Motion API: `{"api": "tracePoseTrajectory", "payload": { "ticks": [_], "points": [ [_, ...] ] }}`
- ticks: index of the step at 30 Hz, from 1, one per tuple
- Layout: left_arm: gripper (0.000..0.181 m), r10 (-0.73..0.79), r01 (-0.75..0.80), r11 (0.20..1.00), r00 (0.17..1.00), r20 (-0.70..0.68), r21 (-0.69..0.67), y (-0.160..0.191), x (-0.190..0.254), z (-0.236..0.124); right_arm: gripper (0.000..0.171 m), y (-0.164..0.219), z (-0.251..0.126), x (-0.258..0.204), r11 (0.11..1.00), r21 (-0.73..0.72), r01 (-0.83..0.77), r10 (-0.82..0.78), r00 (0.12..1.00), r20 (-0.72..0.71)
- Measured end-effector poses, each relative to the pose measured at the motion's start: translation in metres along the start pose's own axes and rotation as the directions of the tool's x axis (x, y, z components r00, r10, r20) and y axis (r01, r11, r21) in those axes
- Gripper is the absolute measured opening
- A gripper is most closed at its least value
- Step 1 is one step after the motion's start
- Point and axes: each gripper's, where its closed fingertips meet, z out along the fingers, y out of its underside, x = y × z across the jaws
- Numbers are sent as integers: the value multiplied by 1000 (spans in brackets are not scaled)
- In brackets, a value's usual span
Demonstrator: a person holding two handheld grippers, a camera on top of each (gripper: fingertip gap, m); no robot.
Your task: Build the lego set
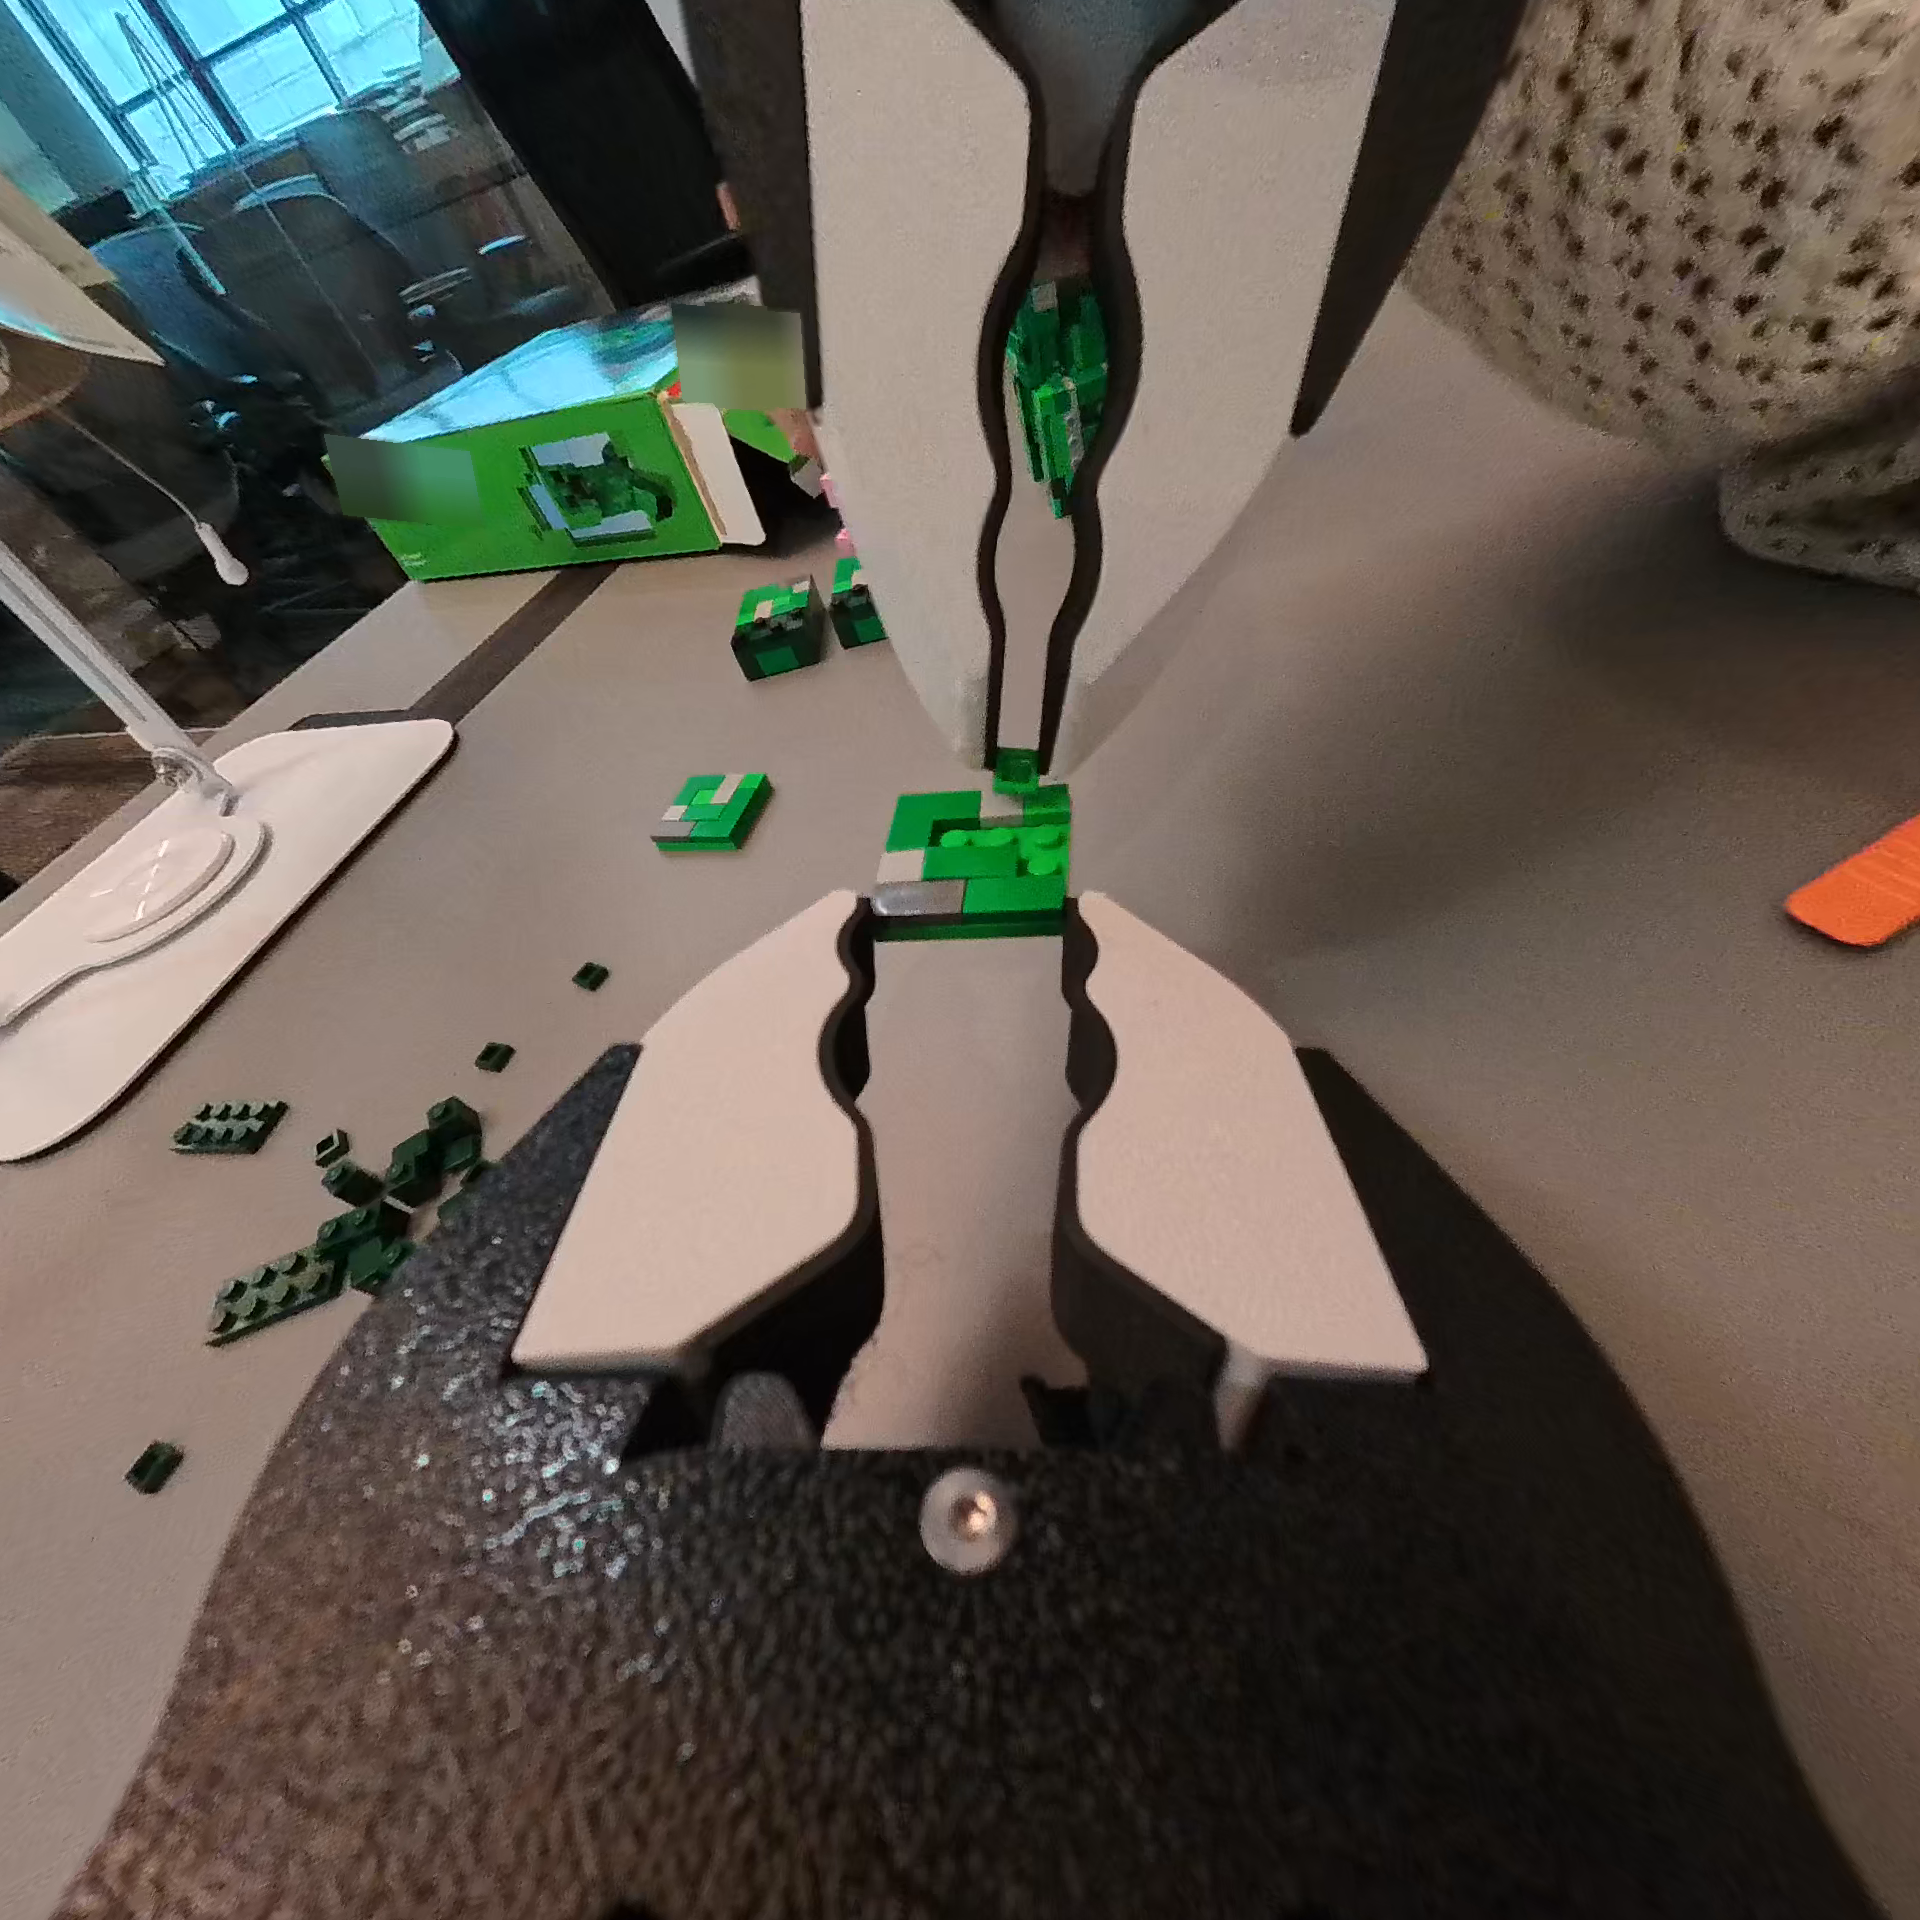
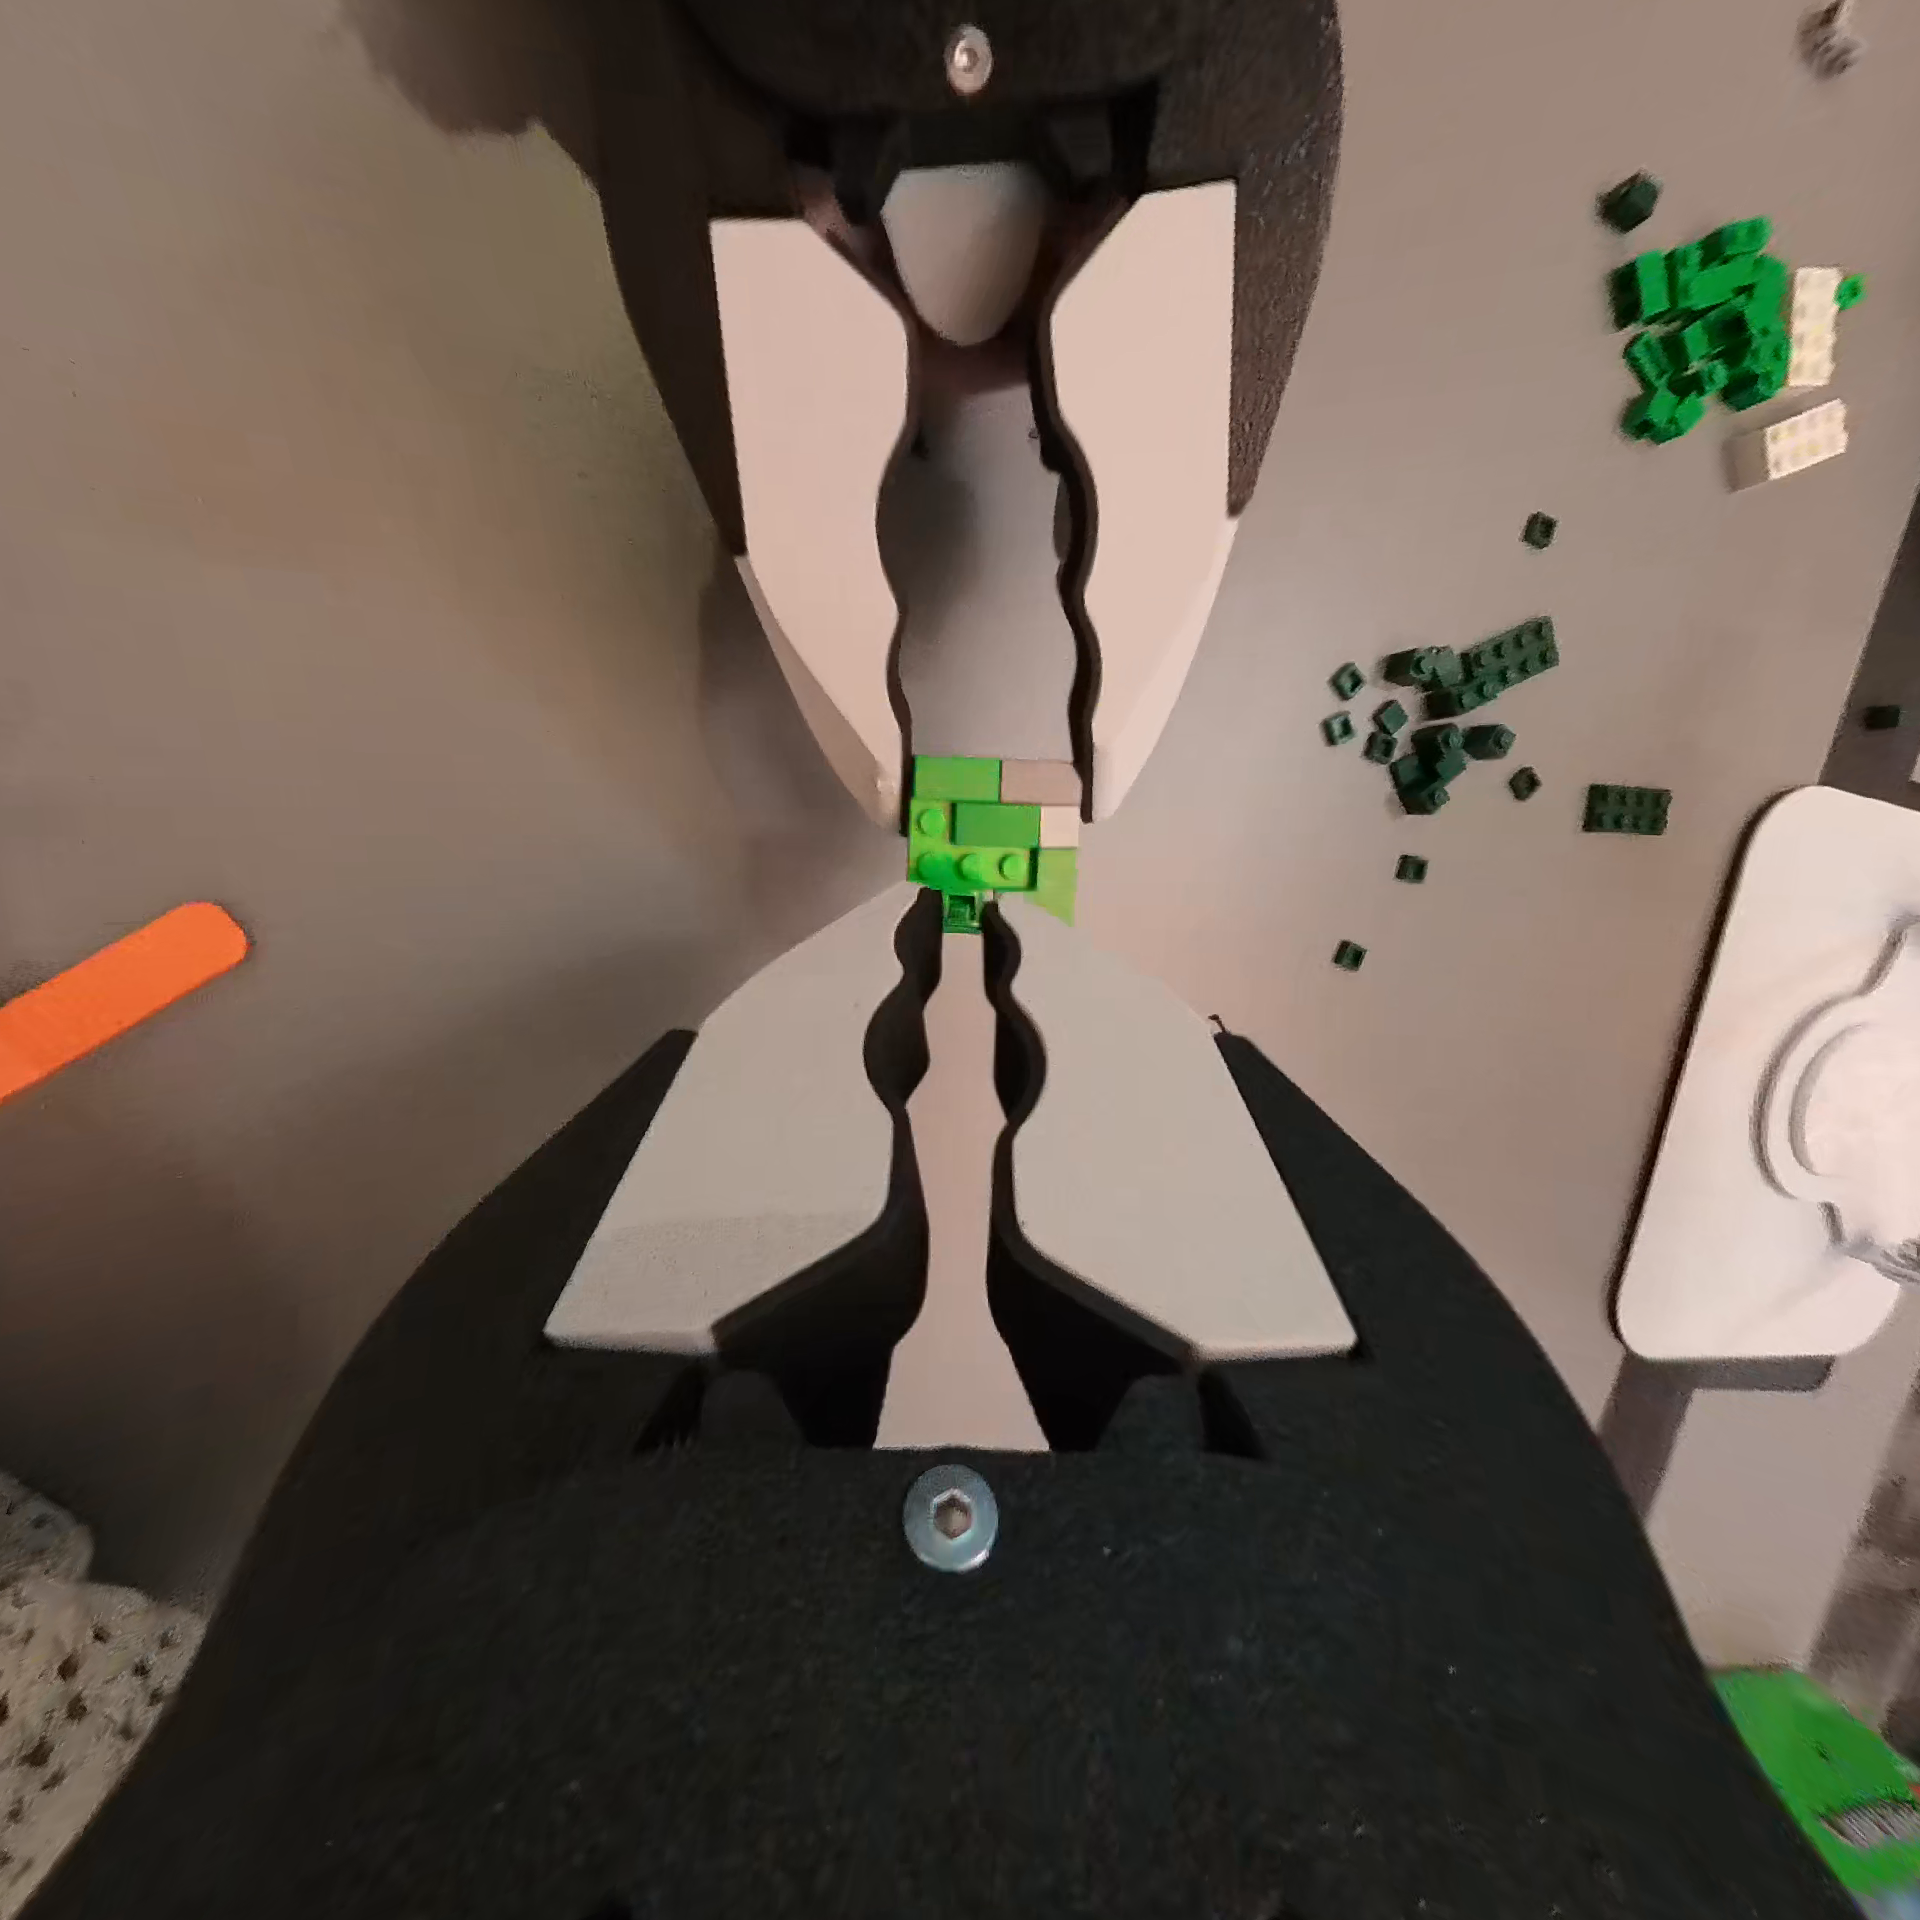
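Between the tips of the left gripper [image 1: 968, 914] sits the green plate assembly [image 1: 977, 857], a small square build of light and mid-green tiles with grey tiles along one edge and a few bare studs showing; the two white fingers clamp its near sides, and it lies low over the grey table [image 1: 1403, 831], though whether it rests on the surface is hard to judge from either view. Directly beyond it, the right gripper [image 1: 1020, 764] comes down from the far side with its fingers drawn close together on a small green piece [image 1: 1016, 771], which is at the far edge of the assembly, touching or nearly so. Seen from the right wrist view, that piece [image 2: 963, 914] is pinched at the fingertips of the right gripper [image 2: 961, 920], just before the assembly [image 2: 987, 826], which is held by the left gripper [image 2: 992, 800] opposite. Left of the left gripper's fingers lie another small tiled plate [image 1: 715, 812], two green cubes [image 1: 784, 629] farther off, and scattered dark green bricks [image 1: 343, 1205] close by. Beyond these stand a white lamp base [image 1: 208, 883] and an open green box [image 1: 540, 488]. Off to its right lies an orange tool [image 1: 1860, 899].
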Motion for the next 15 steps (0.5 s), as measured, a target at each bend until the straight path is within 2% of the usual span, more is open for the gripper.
{"api": "tracePoseTrajectory", "payload": {
  "ticks": [6,15],
  "points": [
    [34,8,-8,1000,1000,0,-8,1,1,0,7,2,3,2,986,-163,31,-25,999,37],
    [35,22,-22,1000,1000,-2,-22,2,2,1,7,0,10,0,972,-228,51,-36,997,69]
  ]
}}
